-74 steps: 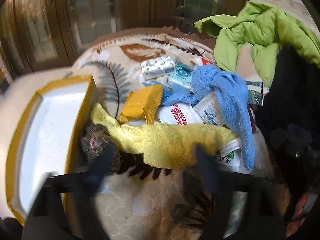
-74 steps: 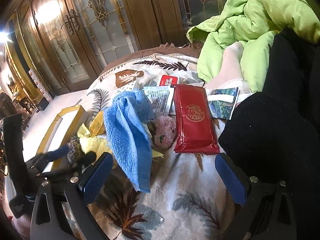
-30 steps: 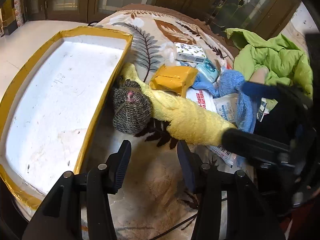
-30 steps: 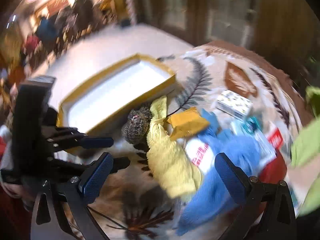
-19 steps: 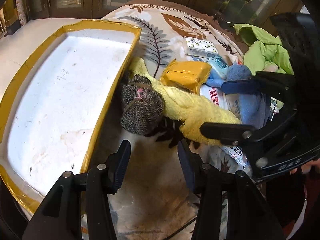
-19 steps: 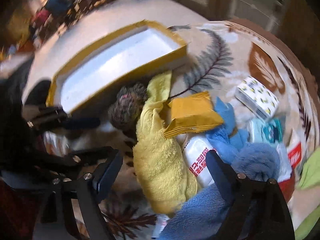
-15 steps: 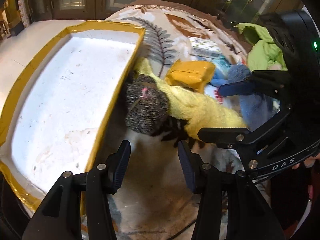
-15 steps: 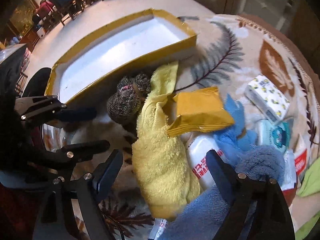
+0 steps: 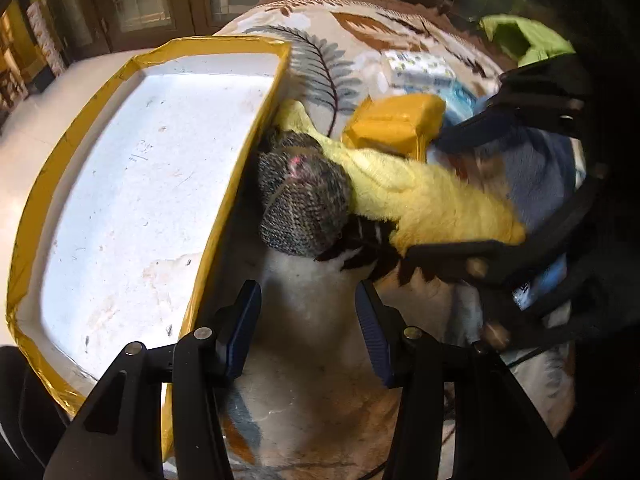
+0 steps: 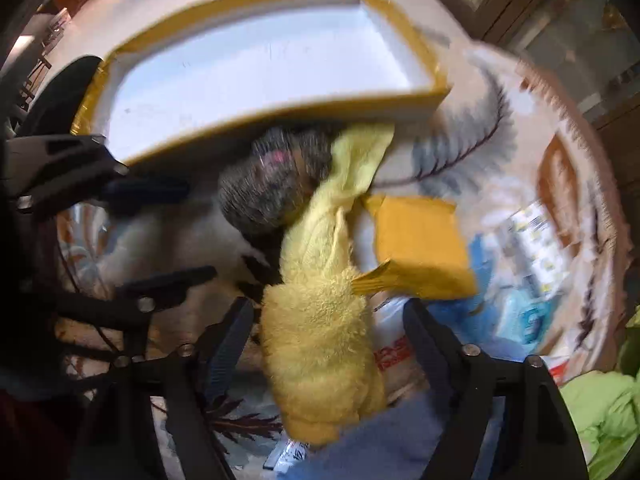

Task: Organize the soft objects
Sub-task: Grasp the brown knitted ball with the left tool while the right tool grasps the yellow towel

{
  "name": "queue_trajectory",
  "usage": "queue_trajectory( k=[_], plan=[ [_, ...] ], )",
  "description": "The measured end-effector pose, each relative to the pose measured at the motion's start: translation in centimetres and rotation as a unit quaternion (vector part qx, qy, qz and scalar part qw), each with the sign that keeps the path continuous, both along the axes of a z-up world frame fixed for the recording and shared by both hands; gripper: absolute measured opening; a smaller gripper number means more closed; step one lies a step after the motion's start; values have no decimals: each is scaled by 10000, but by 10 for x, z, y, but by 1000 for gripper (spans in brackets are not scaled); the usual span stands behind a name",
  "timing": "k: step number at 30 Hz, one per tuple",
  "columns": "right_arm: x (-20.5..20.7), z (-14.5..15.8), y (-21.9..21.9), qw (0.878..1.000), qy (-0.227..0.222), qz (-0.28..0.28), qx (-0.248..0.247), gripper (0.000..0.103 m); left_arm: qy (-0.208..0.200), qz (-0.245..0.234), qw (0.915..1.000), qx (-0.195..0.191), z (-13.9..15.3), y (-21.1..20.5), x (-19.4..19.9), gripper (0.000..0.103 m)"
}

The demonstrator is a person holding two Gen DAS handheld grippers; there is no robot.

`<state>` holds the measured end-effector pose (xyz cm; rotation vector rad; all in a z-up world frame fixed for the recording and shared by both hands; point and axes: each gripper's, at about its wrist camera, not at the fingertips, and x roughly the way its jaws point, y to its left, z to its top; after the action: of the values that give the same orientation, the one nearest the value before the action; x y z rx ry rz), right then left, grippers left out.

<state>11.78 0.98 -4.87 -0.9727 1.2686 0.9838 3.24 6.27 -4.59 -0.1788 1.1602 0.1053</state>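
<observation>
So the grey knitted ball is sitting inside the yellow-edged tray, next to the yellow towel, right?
Not quite. The grey knitted ball sits outside the yellow-edged tray, against its wall on the blanket, as the left wrist view shows. It is next to the yellow towel.

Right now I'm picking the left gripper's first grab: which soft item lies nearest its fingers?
The grey knitted ball, straight ahead of the left gripper beside the tray; the yellow towel and blue towel lie farther right.

Both tools were black plastic frames. The left gripper (image 9: pixel 306 328) had two angular arms with silver screw heads and ribbed dark-blue pads (image 9: pixel 240 332) on the inner faces. The right gripper (image 10: pixel 328 344) matched it: black arms, silver screws, blue-lined fingers (image 10: pixel 224 352).
</observation>
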Motion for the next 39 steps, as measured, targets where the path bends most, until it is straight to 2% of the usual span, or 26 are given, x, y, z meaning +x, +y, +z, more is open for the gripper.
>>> queue_trajectory(
  k=[1, 3, 6, 10, 13, 16, 17, 20, 24, 26, 29, 31, 32, 34, 35, 39],
  plan=[
    [0, -10, -4, 9998, 166, -69, -39, 50, -50, -11, 9999, -93, 1, 0, -1, 47],
    [-5, -10, -10, 9998, 37, -78, 194, 46, -128, 28, 9996, -242, 5, 2, 0, 49],
    [11, 5, -39, 9913, 355, -918, 869, 42, -153, 54, 9998, -121, 6, 6, 2, 51],
    [16, 3, -81, 9768, 404, -1685, 1259, 41, -311, 148, 9983, -461, 10, 11, 6, 51],
    [19, 7, -117, 9541, 676, -2370, 1701, 41, -306, 222, 9982, -473, 11, 9, 17, 51],
    [20, 6, -148, 9340, 829, -2864, 1970, 41, -294, 258, 9985, -393, 10, 4, 28, 60],
    [18, 6, -156, 9280, 874, -2991, 2042, 41, -323, 263, 9985, -366, 10, 3, 30, 63],
    [18, 5, -173, 9110, 1026, -3268, 2297, 41, -359, 317, 9984, -309, 11, 4, 36, 63],
    [15, 7, -177, 9070, 1044, -3326, 2361, 41, -566, 248, 9979, -177, 19, 0, 42, 65],
    [13, 7, -177, 9077, 1021, -3314, 2362, 41, -492, 212, 9986, -35, 16, -1, 49, 71],
    [10, 8, -185, 9054, 1002, -3355, 2401, 41, -341, 172, 9989, 266, 7, -4, 60, 72],
    [9, 7, -180, 9044, 1006, -3371, 2414, 41, -330, 85, 9989, 306, 3, -6, 63, 72],
    [4, 9, -178, 9030, 1000, -3403, 2425, 41, -324, 80, 9989, 320, 2, -5, 65, 71],
    [2, 7, -175, 9006, 1002, -3447, 2451, 41, -345, 116, 9988, 337, 3, -4, 64, 54],
    [1, 7, -176, 8989, 1024, -3468, 2475, 41, -318, 137, 9989, 316, 3, -2, 64, 41],
    [-3, 14, -180, 8933, 1045, -3527, 2584, 41, -329, -17, 9994, 88, 5, -2, 56, 36]
  ],
)
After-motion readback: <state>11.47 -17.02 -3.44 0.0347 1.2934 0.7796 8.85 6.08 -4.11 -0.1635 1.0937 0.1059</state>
